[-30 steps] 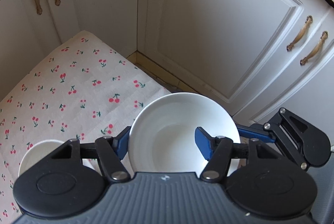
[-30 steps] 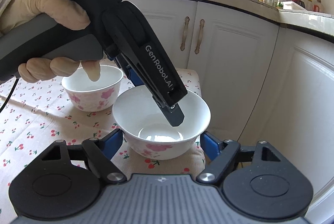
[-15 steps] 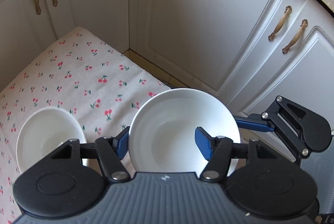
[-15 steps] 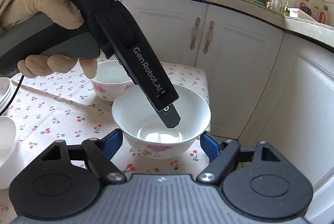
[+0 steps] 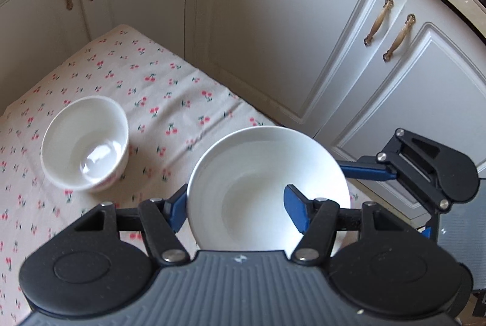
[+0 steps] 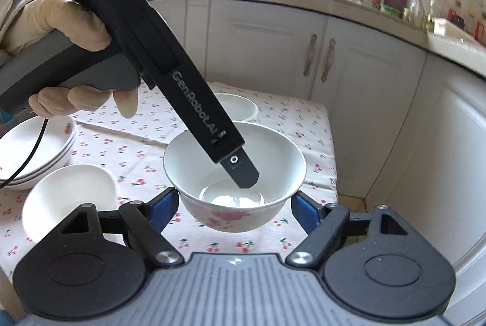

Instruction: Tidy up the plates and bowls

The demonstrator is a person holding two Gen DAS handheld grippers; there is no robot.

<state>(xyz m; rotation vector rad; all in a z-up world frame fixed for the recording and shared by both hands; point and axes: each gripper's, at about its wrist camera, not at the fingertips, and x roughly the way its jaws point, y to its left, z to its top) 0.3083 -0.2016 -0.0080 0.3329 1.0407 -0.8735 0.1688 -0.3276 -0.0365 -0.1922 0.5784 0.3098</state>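
Over the counter's near corner: the held bowl (image 5: 258, 168), white with pink flowers on its outside, sits between both tools and looks clear of the cherry-print cloth (image 5: 152, 83), close to the counter's edge with the cabinet doors (image 5: 288, 37) beyond.
Risk, slipping: the left tongs (image 5: 237, 204) pinch only the rim wall, so the glazed bowl could pivot or slide out if the hand tilts or jerks.
Risk, uneven pull: two tools share one bowl; if the hands drift apart or turn differently, one grip could be levered off and the bowl would drop, possibly past the edge to the floor.
Risk, collision: the second bowl (image 5: 85, 143), a small bowl (image 6: 70, 198) and the stack of plates (image 6: 33, 149) all stand on the cloth, so a low carry could knock china against china.
Risk, nesting: setting it down hard or off-centre into another bowl could chip a rim.
Left tongs: narrowly apart and clamped on the bowl's rim, one blue pad inside the bowl, the other outside against the wall.
Right tongs (image 6: 234, 204): spread wide around the bowl's body, a blue pad against each side; they appear to press on it, though the contact is hard to see exactly.
Gloved hand (image 6: 54, 25): wrapped round the left tool's handle, above the bowl.
Task judgement: carrying stage, with the bowl yet to be set with its fellows.
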